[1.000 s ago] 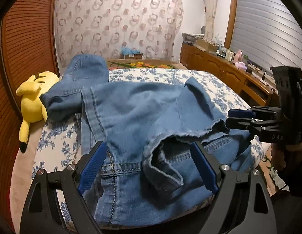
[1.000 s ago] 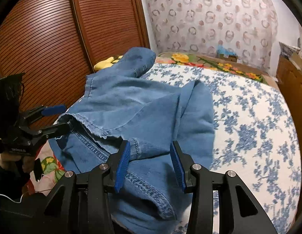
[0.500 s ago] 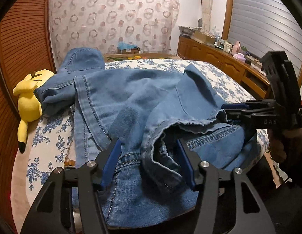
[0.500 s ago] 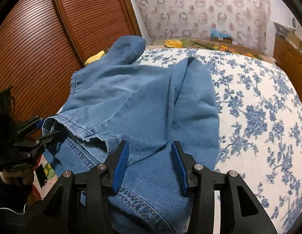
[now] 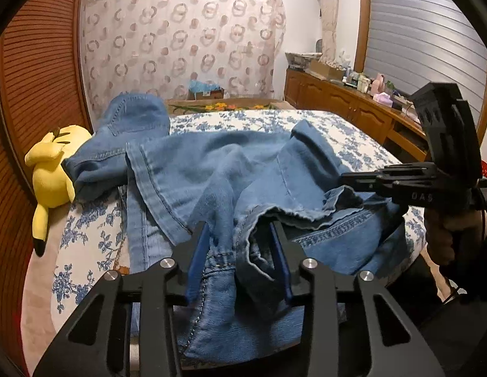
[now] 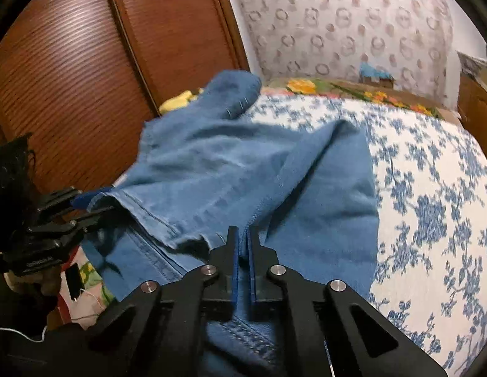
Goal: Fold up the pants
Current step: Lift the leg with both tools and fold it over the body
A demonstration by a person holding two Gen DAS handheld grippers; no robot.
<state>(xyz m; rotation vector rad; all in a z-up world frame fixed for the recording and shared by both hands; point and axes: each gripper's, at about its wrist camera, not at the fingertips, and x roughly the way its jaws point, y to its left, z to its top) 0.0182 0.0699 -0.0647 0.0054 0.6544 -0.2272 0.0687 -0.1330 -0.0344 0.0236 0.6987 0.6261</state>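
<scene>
The right hand-held gripper (image 6: 242, 235) has its two blue pads pinched on a fold of the pants (image 6: 243, 172), at the near edge of the garment where a frayed hem lies over the waistband seam. Its jaws have just been closing, with denim between them. In the left wrist view the same tool (image 5: 347, 177) reaches in from the right, tips buried in the raised cloth.

The left hand-held gripper (image 5: 240, 245) straddles a bunched ridge of denim at the near edge of the pants (image 5: 212, 169). Its jaws have just been closing and stand partly apart, with the fold between them; both blue pads lie against the cloth. In the right wrist view this tool (image 6: 86, 207) sits at the left end of the same hem.

Compared with one second ago, the left pads stood wide apart on either side of the fold and now bracket it closely. The right pads were spread over flat denim and now meet on it. The cloth near both tools is more gathered and lifted.

The pants lie crumpled across a bed (image 5: 353, 144) covered with a white spread printed with blue flowers. One leg end (image 5: 133, 116) rises toward the far left corner. A yellow plush toy (image 5: 51, 172) lies at the left edge of the bed. Brown louvred doors (image 6: 70, 78) stand on the left, a patterned curtain (image 5: 180, 47) hangs behind, and a wooden sideboard (image 5: 337, 103) with small items runs along the right wall.
</scene>
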